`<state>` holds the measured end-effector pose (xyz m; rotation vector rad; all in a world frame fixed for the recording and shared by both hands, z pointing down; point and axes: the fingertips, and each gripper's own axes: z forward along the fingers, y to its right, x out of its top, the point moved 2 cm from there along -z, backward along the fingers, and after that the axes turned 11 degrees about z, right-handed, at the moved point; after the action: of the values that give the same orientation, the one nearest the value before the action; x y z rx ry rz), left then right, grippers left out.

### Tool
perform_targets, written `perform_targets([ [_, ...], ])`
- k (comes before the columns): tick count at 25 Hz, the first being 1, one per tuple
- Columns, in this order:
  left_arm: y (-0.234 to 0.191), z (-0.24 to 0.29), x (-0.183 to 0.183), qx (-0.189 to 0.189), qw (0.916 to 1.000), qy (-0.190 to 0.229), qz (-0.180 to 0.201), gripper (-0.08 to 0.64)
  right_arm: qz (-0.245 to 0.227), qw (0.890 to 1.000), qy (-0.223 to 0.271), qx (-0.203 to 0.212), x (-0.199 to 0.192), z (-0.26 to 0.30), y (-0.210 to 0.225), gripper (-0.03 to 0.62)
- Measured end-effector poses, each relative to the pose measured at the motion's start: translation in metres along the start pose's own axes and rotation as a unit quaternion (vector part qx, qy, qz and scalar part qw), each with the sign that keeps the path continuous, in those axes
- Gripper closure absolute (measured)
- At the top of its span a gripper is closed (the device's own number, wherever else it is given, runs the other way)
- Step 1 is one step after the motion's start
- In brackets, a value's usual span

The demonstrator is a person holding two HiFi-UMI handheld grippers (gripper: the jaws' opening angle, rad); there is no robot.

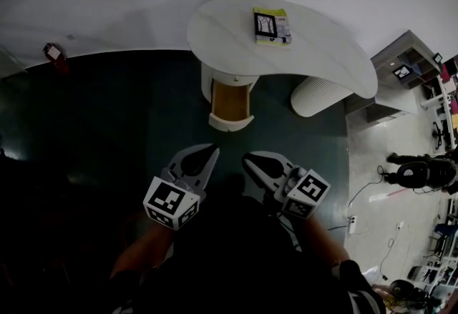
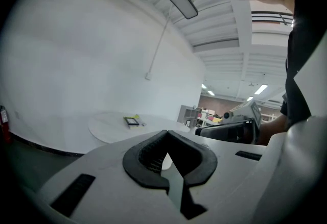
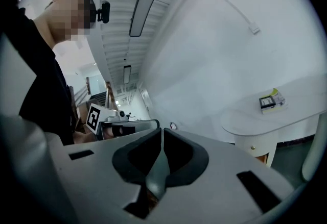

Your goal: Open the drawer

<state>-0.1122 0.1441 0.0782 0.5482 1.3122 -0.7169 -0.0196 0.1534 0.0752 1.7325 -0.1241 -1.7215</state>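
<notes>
Under the white curved table (image 1: 315, 48) stands a white drawer unit (image 1: 215, 81). Its drawer (image 1: 230, 104) is pulled out toward me and shows a brown inside behind the white front. Both grippers hover near me, short of the drawer and apart from it. My left gripper (image 1: 211, 155) is shut with nothing in it, its pads meeting in the left gripper view (image 2: 166, 135). My right gripper (image 1: 250, 160) is also shut and empty (image 3: 161, 132). In the right gripper view the drawer unit (image 3: 255, 146) sits far off at the right.
A yellow-edged book (image 1: 272, 25) lies on the tabletop. A white ribbed column (image 1: 315, 94) stands to the right of the drawer. A red fire extinguisher (image 1: 54, 54) is by the wall at left. Shelves (image 1: 404, 66) and floor cables (image 1: 372, 191) lie at right.
</notes>
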Motion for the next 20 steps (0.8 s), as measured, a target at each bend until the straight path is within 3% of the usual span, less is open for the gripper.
perform_targets([
  [5,0.039,-0.017,-0.001,0.013,0.9999,0.005,0.003,0.548,-0.009,1.000,0.016,0.012,-0.005,-0.029,-0.029,0.566],
  [8,0.061,-0.020,0.008,0.027,0.9994,0.007,0.019,0.548,-0.041,0.999,0.014,0.028,-0.006,-0.053,-0.042,0.568],
  [14,0.129,-0.006,0.014,0.057,0.9983,-0.002,0.015,0.548,-0.055,0.997,0.053,0.028,-0.002,-0.132,-0.049,0.572],
  [20,0.197,0.019,0.035,0.037,0.9989,0.012,0.026,0.548,-0.060,0.996,0.066,0.024,0.000,-0.207,-0.048,0.575],
])
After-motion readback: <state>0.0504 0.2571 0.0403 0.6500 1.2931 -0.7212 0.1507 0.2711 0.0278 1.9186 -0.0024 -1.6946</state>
